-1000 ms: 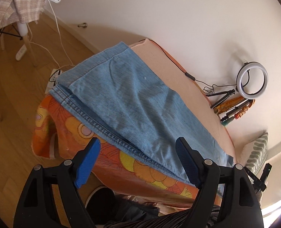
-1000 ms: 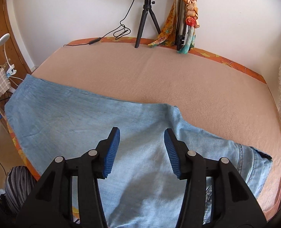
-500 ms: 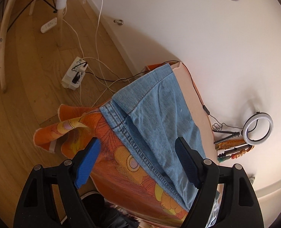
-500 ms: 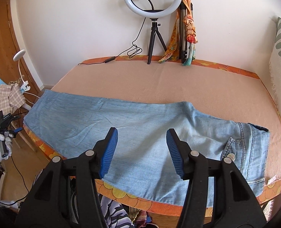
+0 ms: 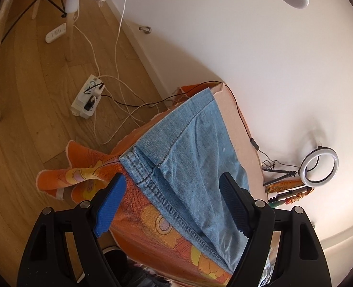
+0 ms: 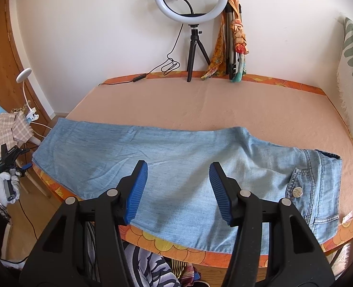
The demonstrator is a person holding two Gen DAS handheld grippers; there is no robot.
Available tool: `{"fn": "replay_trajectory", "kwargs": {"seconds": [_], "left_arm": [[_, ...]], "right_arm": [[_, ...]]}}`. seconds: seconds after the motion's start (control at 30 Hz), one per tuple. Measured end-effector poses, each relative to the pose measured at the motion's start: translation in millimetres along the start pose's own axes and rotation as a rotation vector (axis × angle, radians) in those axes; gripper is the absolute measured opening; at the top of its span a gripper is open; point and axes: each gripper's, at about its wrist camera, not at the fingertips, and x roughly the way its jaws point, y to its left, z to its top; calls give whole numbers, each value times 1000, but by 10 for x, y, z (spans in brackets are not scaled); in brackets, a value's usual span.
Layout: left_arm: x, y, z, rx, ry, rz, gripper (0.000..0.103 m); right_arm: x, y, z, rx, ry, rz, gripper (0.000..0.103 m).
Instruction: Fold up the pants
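Observation:
Light blue denim pants (image 6: 181, 167) lie flat along the near edge of the table, folded lengthwise, with the waistband and button at the right and the hems at the left. My right gripper (image 6: 178, 169) hovers open above their middle, with nothing between its blue pads. In the left wrist view the hem end of the pants (image 5: 190, 148) hangs at the table corner. My left gripper (image 5: 174, 184) stands open just before that hem, apart from it. A white-gloved hand (image 6: 9, 184) holds the left gripper (image 6: 23, 166) beside the table's left end.
The table (image 6: 200, 105) carries a peach cloth over an orange flowered one. A ring light on a tripod (image 6: 190, 24) and a scarf-wrapped stand (image 6: 236, 35) are at the far edge. On the wooden floor lie a power strip (image 5: 88, 98) and cables; a chair with checked cloth (image 6: 4, 131) stands left.
The right gripper drew back and up, so the whole pants now show, and its jaws widened slightly. The left gripper rolled and moved toward the hem end at the table corner.

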Motion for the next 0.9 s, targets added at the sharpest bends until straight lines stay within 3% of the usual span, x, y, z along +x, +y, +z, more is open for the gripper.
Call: {"fn": "replay_trajectory", "kwargs": {"seconds": [0.2,0.33,0.5,0.6,0.63,0.7,0.73,0.77,0.83,0.9], "left_arm": [[92,-83,27,24,-4,-7,79],[85,-66,-114,15,8,-75,78],[173,-148,-68,5,-1,-73,77],[276,-259,-28,44,-8,-21,74],[303,-271,-22,48,-14,-11,69],[368,-283,-13,50,-8,7,49],[403,-272,-10,45,-1,10,34],[434,-247,-8,36,5,-2,27],[472,-186,4,18,11,-72,23],[482,-155,19,20,8,-76,18]], "right_arm": [[-13,51,45,-5,-3,11,56],[0,80,64,2,1,14,56],[74,130,82,-8,11,16,57],[120,149,117,21,13,48,57],[129,174,124,25,12,57,57],[137,219,130,15,9,56,57],[144,238,131,10,11,56,57],[154,251,133,9,14,59,57],[177,269,135,11,22,69,57],[213,304,143,4,30,75,57]]}}
